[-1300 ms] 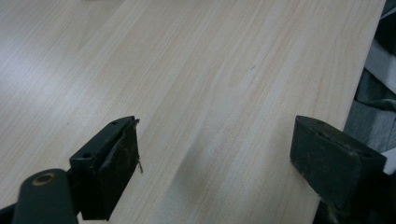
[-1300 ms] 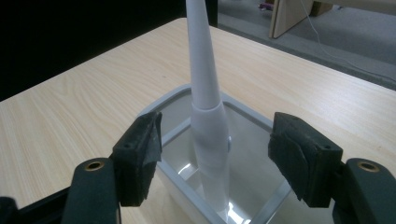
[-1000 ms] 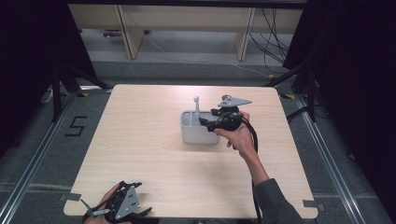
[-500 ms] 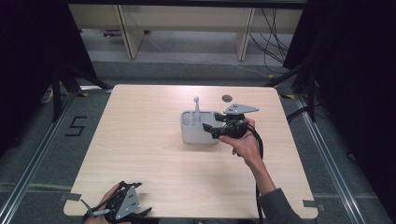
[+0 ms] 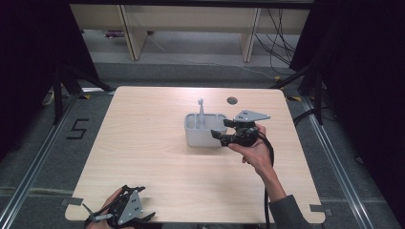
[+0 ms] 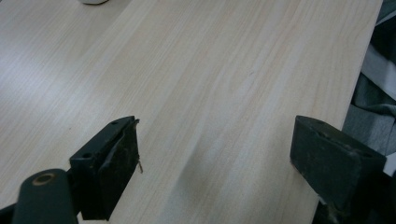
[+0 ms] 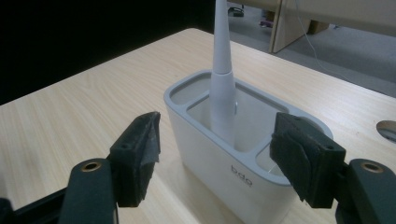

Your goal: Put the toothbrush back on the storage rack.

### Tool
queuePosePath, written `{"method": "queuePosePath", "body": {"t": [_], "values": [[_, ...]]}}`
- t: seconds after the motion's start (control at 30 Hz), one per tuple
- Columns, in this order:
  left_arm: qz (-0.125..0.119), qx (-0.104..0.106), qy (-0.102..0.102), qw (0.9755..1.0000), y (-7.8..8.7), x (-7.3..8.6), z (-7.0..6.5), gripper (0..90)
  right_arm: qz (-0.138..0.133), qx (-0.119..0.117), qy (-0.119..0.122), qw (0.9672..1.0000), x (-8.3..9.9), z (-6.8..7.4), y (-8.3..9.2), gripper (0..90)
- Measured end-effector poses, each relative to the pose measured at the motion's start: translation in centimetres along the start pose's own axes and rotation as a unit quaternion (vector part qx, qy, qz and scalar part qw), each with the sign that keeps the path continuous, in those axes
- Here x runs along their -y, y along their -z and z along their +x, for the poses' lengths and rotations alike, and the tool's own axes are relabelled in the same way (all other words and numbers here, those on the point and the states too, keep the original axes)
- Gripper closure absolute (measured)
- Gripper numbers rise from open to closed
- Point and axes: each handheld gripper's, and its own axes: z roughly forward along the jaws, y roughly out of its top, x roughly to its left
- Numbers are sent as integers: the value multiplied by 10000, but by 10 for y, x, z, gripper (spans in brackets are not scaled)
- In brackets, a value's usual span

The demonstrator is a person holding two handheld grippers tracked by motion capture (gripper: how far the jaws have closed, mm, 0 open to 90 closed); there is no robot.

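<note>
A white compartmented holder [image 5: 204, 133] stands near the middle of the wooden table [image 5: 143, 143], with a white toothbrush [image 5: 201, 110] upright in its middle compartment. My right gripper [image 5: 222, 133] is level at the holder's right end, open, jaws pointing at it. In the right gripper view the holder [image 7: 219, 163] and the toothbrush [image 7: 222, 79] stand just beyond the two spread jaws of the right gripper [image 7: 217, 135], untouched. My left gripper [image 5: 138, 215] rests at the table's near left edge. Seen in its own view, the left gripper [image 6: 215, 140] is open over bare wood.
A round cable hole [image 5: 232, 100] lies in the tabletop behind the holder. Wooden shelving legs and loose cables stand on the floor beyond the far edge. A grey sleeve [image 6: 373, 102] lies past the table edge in the left gripper view.
My right gripper has drawn a little to the right and towards the near side, away from the holder, with its jaws still spread. The left gripper has stayed put.
</note>
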Motion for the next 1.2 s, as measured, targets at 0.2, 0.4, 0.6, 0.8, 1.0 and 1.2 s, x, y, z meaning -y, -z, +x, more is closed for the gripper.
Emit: {"method": "queuePosePath", "body": {"t": [0.2,0.4,0.6,0.8,1.0,1.2], "values": [[-6,28,0,10000,1,0,0,150,-56,-54,94,9999,3,3,9,325],[-11,15,7,10000,0,0,0,150,-28,-40,133,9999,6,7,14,323],[-49,112,43,9999,1,0,1,150,48,-132,115,9998,11,12,16,305],[35,131,21,9999,2,0,1,150,18,-152,140,9998,16,16,19,269],[8,48,0,10000,1,0,1,150,34,-148,156,9998,20,19,22,245],[-28,100,34,9999,1,0,1,150,123,-151,64,9998,29,23,24,224]]}}
